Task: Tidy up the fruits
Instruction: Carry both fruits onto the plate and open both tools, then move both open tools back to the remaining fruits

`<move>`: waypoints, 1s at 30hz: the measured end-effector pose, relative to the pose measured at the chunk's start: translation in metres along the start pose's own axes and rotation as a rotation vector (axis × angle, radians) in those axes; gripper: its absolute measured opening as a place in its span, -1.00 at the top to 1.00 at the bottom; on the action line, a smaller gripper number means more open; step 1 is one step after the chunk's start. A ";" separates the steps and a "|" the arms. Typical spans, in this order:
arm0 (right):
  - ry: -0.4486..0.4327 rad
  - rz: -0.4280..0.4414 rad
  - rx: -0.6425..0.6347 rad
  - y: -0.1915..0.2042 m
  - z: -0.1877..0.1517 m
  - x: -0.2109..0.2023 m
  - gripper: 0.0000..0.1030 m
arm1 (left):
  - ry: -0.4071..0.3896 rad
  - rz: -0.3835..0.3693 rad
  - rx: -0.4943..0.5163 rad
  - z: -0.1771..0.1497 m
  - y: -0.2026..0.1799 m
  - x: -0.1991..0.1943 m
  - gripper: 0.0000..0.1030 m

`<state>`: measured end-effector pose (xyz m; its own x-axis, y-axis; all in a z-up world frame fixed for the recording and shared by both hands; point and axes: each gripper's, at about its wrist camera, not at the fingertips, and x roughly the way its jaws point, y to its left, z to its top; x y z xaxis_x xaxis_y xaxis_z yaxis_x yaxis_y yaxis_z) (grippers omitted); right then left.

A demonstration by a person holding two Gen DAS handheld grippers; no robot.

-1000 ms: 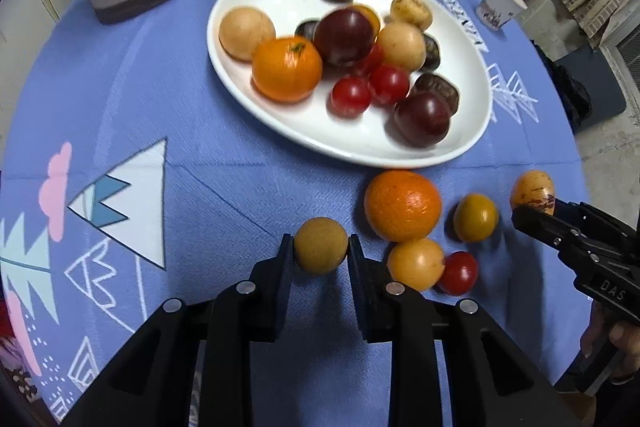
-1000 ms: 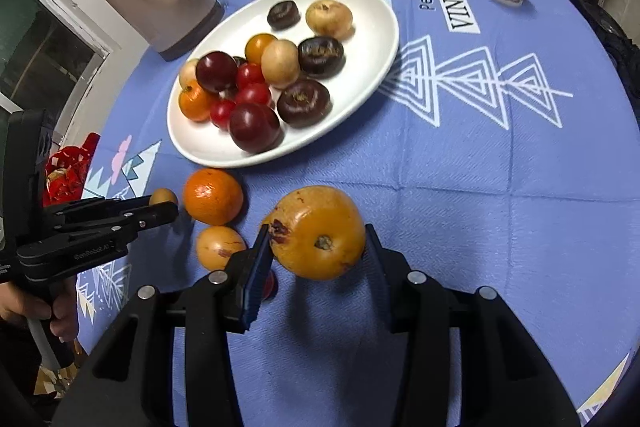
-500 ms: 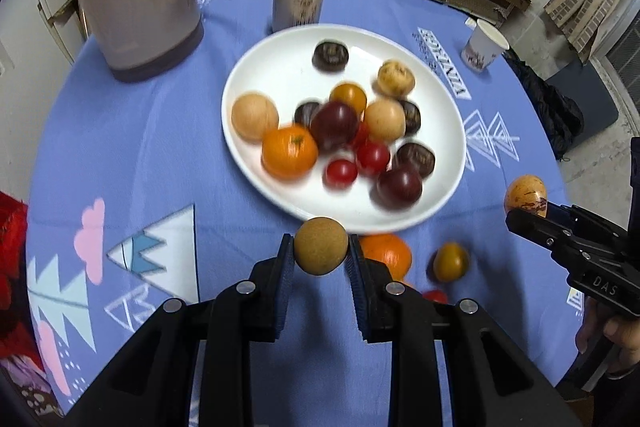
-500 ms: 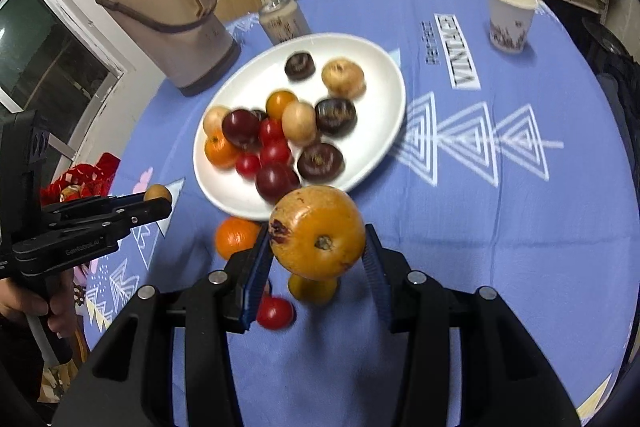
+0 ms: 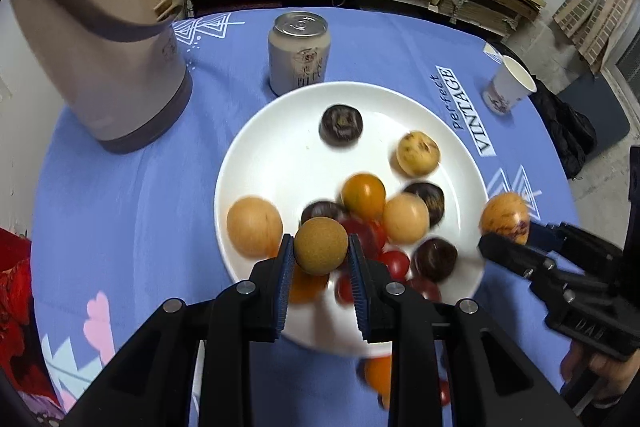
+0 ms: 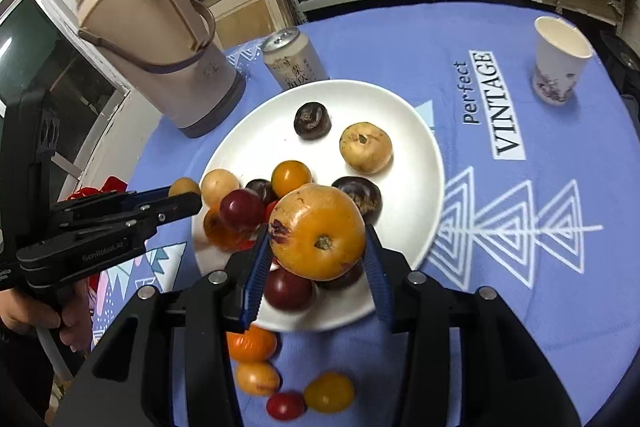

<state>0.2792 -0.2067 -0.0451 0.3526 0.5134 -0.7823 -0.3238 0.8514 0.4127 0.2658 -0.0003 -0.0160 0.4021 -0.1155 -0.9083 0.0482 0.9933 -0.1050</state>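
A white plate (image 5: 280, 131) (image 6: 404, 119) holds several fruits: dark plums, red tomatoes, tan and orange ones. My left gripper (image 5: 321, 247) is shut on a small tan round fruit (image 5: 321, 246) and holds it above the plate's near edge; it also shows in the right wrist view (image 6: 182, 187). My right gripper (image 6: 318, 239) is shut on a large orange-yellow fruit (image 6: 318, 237) above the plate's near side, also seen in the left wrist view (image 5: 505, 217). An orange (image 6: 251, 343), a yellow fruit (image 6: 257, 375), a small yellow tomato (image 6: 329, 391) and a red tomato (image 6: 285, 405) lie on the blue cloth before the plate.
A beige thermos jug (image 5: 92, 39) (image 6: 160, 39) stands at the back left. A drink can (image 5: 299, 53) (image 6: 291, 59) stands just behind the plate. A paper cup (image 5: 508, 85) (image 6: 560, 61) stands at the back right. The round table has a blue printed cloth (image 6: 500, 75).
Both grippers have risen and moved forward over the plate with their fruits held. The loose fruits on the cloth now lie beneath and behind the fingers.
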 end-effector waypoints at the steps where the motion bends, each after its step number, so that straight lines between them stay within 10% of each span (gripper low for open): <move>1: 0.007 -0.003 0.002 -0.001 0.002 0.006 0.15 | 0.002 0.000 -0.002 0.004 0.001 0.004 0.48; 10: 0.038 -0.046 0.022 -0.016 0.010 0.041 0.14 | 0.033 0.027 -0.034 0.028 0.010 0.039 0.41; 13: 0.033 -0.046 0.031 -0.019 0.008 0.042 0.10 | 0.027 0.041 -0.055 0.031 0.012 0.041 -0.07; 30: 0.005 -0.056 0.062 -0.021 -0.026 -0.007 -0.09 | 0.025 0.036 -0.049 -0.009 0.004 0.003 -0.16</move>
<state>0.2606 -0.2306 -0.0603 0.3641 0.4640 -0.8075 -0.2485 0.8840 0.3960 0.2593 0.0033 -0.0229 0.3799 -0.0805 -0.9215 -0.0111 0.9957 -0.0916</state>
